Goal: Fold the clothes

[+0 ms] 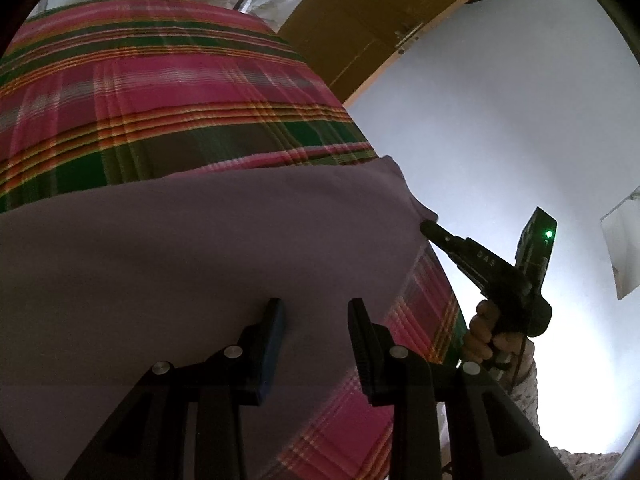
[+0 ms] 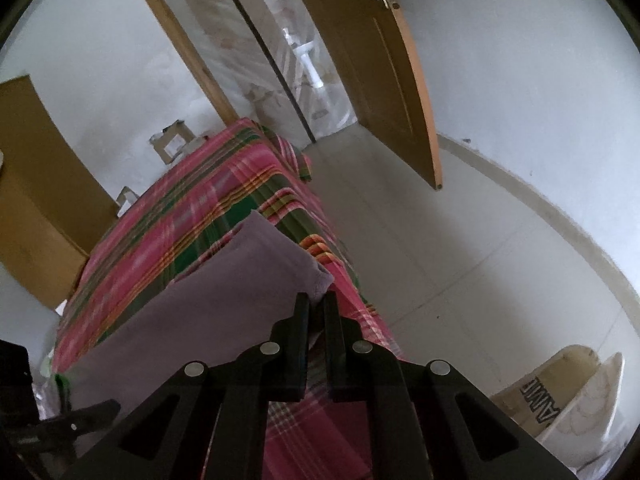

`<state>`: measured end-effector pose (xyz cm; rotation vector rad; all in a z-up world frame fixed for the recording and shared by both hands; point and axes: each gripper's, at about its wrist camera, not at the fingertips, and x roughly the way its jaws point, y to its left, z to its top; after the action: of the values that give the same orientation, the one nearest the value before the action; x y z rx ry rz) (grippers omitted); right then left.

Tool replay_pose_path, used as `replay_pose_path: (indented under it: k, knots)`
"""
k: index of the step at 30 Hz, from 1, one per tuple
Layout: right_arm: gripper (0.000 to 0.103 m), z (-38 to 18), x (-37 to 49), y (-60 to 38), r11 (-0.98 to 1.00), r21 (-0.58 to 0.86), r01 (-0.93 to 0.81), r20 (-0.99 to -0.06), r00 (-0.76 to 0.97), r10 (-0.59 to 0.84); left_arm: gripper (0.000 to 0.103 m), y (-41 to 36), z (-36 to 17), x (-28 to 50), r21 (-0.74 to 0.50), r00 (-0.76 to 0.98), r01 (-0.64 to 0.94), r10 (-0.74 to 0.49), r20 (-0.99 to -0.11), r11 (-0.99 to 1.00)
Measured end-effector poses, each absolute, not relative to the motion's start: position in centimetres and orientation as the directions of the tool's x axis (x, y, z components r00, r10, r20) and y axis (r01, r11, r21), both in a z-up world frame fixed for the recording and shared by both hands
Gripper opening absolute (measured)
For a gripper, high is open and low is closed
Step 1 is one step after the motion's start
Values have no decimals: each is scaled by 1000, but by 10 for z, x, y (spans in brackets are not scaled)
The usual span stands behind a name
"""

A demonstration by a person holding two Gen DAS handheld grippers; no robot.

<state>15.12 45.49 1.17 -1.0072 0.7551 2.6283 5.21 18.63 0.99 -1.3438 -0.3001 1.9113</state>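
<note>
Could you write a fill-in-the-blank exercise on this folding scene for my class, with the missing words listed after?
1. The lilac garment lies on a bed covered by a pink and green ____ cloth.
2. The right gripper is shut on the garment's ____.
3. The fingers of the left gripper stand ____, with nothing pinched between them.
4. Behind the bed, the wooden door stands ____.

Missing words: plaid; corner; open; open

l gripper [image 1: 316, 320] jaws apart, r gripper [image 2: 316, 304] jaws nearly closed, pinching.
</note>
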Motion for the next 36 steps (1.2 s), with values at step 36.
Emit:
replay_pose_path:
  k: [36]
  knots:
    - [7,126,186,326,-964,265,-1,-433,-894,-118,33,172,1,39,-725,-72,-342,786,-614,-598]
